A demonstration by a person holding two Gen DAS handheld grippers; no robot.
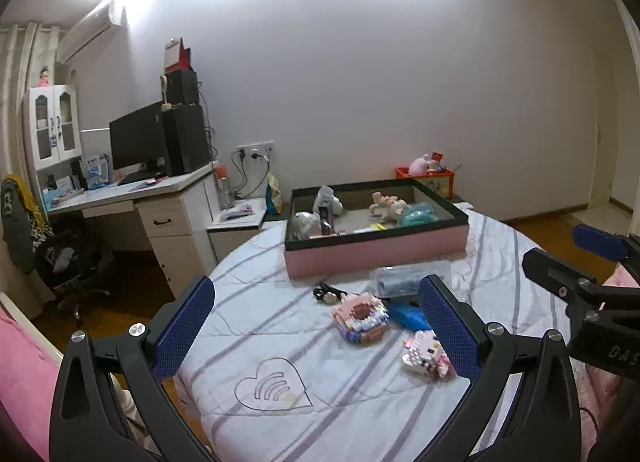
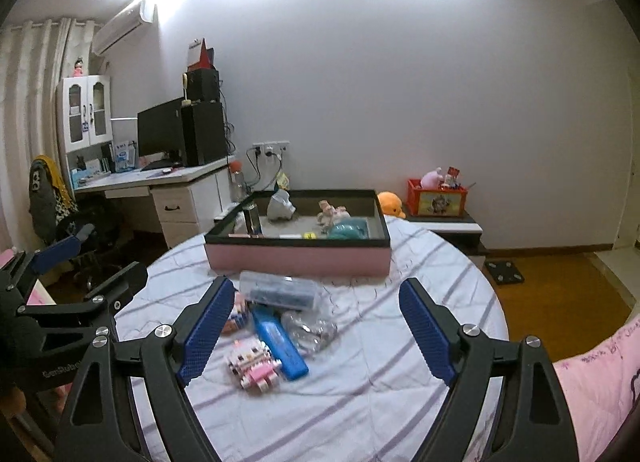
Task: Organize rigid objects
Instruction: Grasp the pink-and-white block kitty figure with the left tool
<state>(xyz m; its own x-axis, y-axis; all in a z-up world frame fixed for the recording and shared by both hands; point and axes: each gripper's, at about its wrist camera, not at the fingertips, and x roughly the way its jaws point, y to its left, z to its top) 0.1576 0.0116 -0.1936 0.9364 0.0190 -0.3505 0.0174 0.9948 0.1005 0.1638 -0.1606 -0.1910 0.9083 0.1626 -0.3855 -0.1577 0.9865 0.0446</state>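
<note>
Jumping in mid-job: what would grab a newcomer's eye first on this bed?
The big pink box with the dark rim sits at the far side of the striped bedsheet, already holding a few toys. In front of it lies a loose cluster: a pink block figure, a blue case and a clear plastic box. Both the left gripper and right gripper are open and empty.

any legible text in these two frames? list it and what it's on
"DAS", cut off by the frame edge: on the right gripper's body, left wrist view.
"GenRobot", blurred and hard to read: on the left gripper's body, right wrist view.
Prints on the red box, desk items and blue case: too small or blurred to read.
</note>
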